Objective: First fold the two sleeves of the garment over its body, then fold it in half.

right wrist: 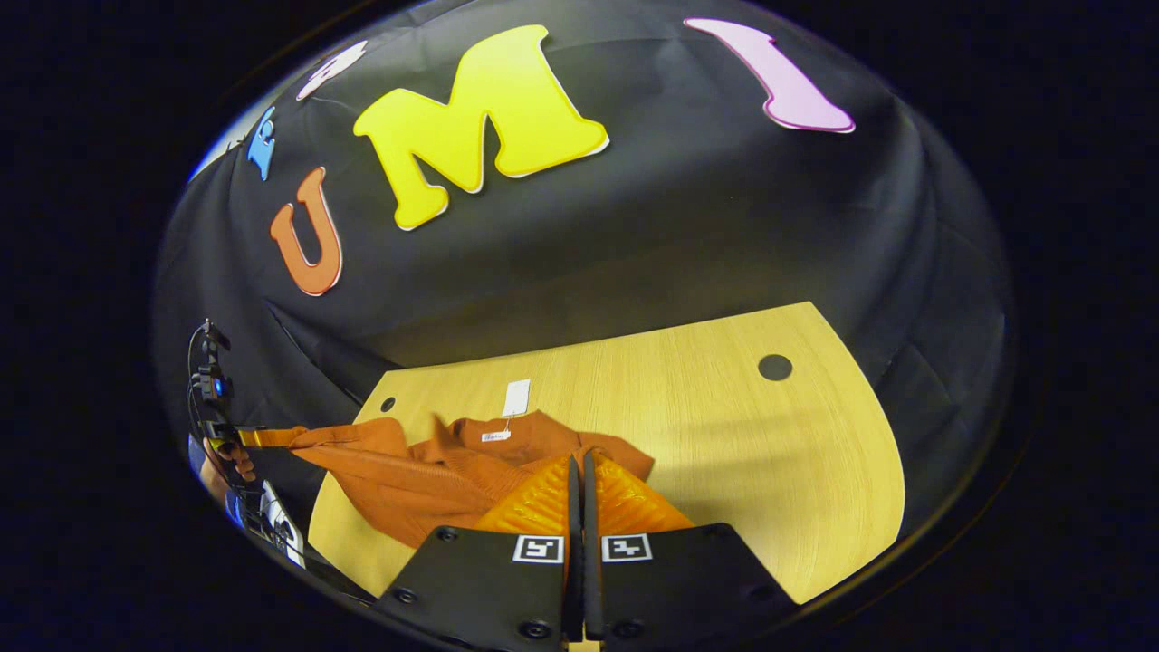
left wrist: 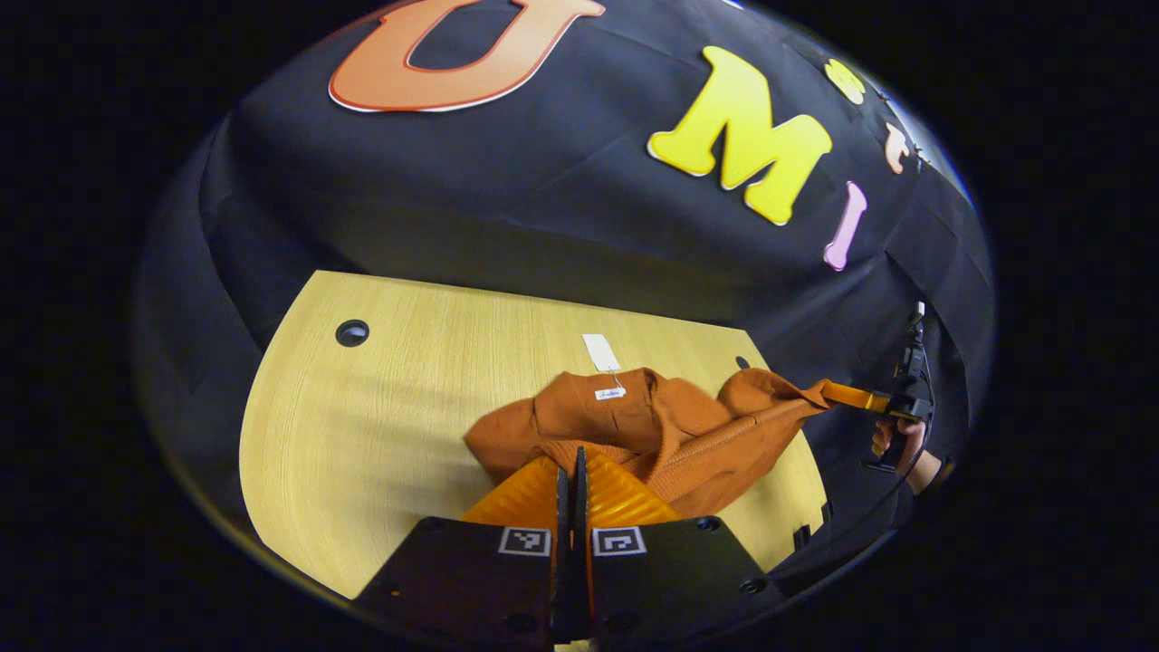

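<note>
A rust-orange knit garment (left wrist: 634,426) (right wrist: 426,471) lies bunched on the wooden table (left wrist: 389,407), a white hang tag (left wrist: 600,351) at its collar. My left gripper (left wrist: 570,457) is shut, and its closed fingertips pinch the near fabric. From the right gripper view it shows far left (right wrist: 263,437), pulling a stretch of cloth past the table edge. My right gripper (right wrist: 577,462) is also shut on the cloth at its tips. In the left gripper view it holds a raised corner of the garment at the far right (left wrist: 847,396).
The table (right wrist: 770,453) has a round cable hole (left wrist: 352,332) (right wrist: 774,367) near each far corner. Bare wood spreads to the left of the garment in the left gripper view. A hand (left wrist: 892,439) grips the far gripper's handle beyond the table's edge.
</note>
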A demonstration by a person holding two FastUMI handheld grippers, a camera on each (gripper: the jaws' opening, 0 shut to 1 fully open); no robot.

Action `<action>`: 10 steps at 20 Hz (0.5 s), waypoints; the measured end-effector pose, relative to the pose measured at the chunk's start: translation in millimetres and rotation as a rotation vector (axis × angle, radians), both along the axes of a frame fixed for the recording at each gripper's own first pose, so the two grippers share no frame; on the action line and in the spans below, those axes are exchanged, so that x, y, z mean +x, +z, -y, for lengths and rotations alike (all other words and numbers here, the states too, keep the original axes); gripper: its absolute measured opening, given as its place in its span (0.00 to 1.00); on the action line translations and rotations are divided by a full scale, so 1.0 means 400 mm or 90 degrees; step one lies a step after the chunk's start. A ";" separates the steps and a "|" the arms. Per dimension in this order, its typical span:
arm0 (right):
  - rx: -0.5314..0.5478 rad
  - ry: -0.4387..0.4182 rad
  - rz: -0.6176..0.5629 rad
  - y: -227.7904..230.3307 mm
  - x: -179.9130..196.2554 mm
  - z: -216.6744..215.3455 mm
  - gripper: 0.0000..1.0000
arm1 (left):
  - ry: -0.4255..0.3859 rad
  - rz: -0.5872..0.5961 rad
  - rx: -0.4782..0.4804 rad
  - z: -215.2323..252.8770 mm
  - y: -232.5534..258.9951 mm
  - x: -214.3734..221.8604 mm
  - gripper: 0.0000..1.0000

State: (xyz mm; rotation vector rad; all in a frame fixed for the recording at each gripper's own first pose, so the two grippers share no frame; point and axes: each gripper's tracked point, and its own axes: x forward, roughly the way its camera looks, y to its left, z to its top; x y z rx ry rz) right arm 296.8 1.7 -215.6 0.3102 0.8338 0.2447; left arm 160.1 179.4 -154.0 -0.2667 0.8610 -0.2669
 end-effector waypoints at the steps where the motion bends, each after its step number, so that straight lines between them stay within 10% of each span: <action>1: -0.003 0.001 -0.003 -0.030 0.048 -0.005 0.01 | -0.004 -0.002 0.009 -0.001 -0.025 0.048 0.03; 10: -0.027 -0.011 -0.079 -0.378 0.303 -0.041 0.01 | 0.017 -0.026 0.086 -0.016 -0.321 0.304 0.09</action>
